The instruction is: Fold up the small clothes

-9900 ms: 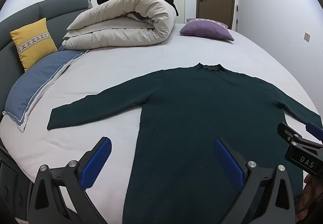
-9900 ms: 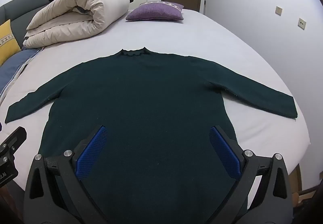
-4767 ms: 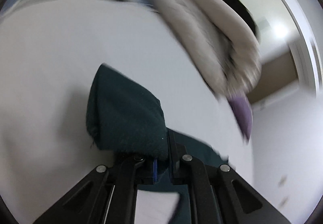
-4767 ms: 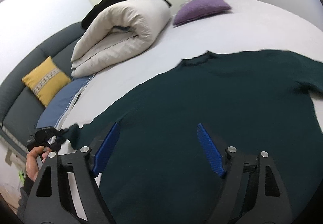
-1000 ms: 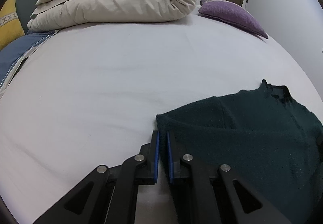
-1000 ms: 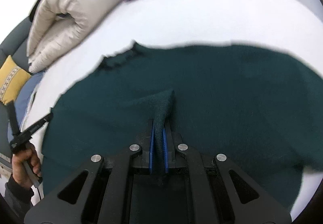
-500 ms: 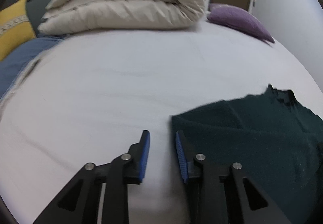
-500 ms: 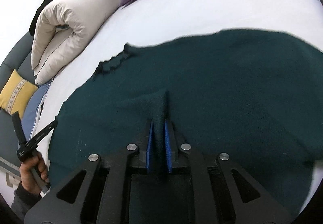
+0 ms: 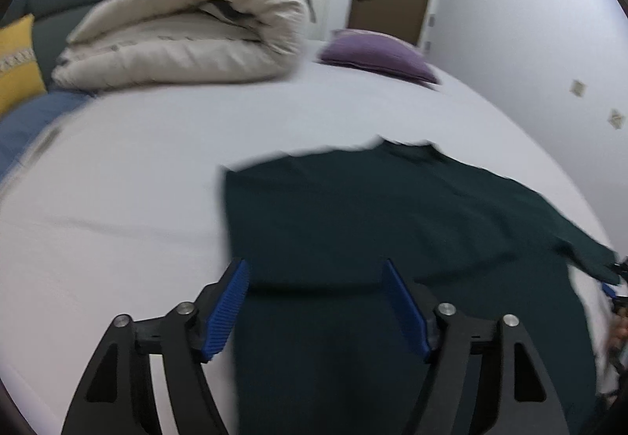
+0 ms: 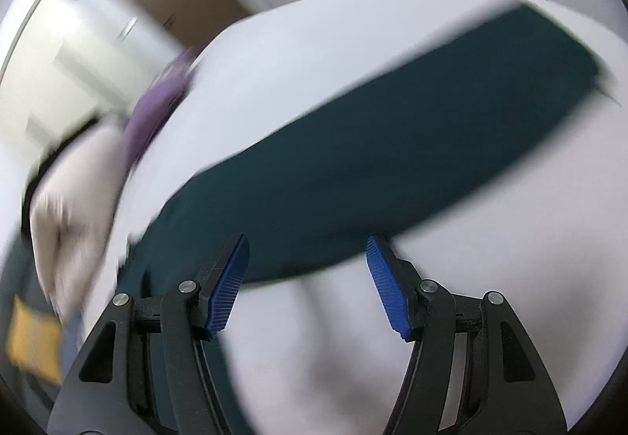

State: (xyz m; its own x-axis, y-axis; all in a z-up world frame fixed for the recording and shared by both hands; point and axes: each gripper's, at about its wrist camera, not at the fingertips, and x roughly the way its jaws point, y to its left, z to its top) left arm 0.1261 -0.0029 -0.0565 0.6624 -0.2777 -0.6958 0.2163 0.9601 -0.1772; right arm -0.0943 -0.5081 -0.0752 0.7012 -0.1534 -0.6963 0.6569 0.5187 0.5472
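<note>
Sweater (image 9: pixel 392 223), dark green knit, lies flat on the bed (image 9: pixel 137 168), one side already folded in, its other sleeve (image 10: pixel 451 113) still stretched out. Soft and limp, it should drape; best pinched at the cuff. Left gripper (image 9: pixel 318 303) and right gripper (image 10: pixel 306 282) have just been opening, fingers wide, nothing between them.

Left gripper (image 9: pixel 316 303), jaws just opened and empty, hovers over the dark green sweater (image 9: pixel 392 223) lying flat on the bed (image 9: pixel 117 199)
</note>
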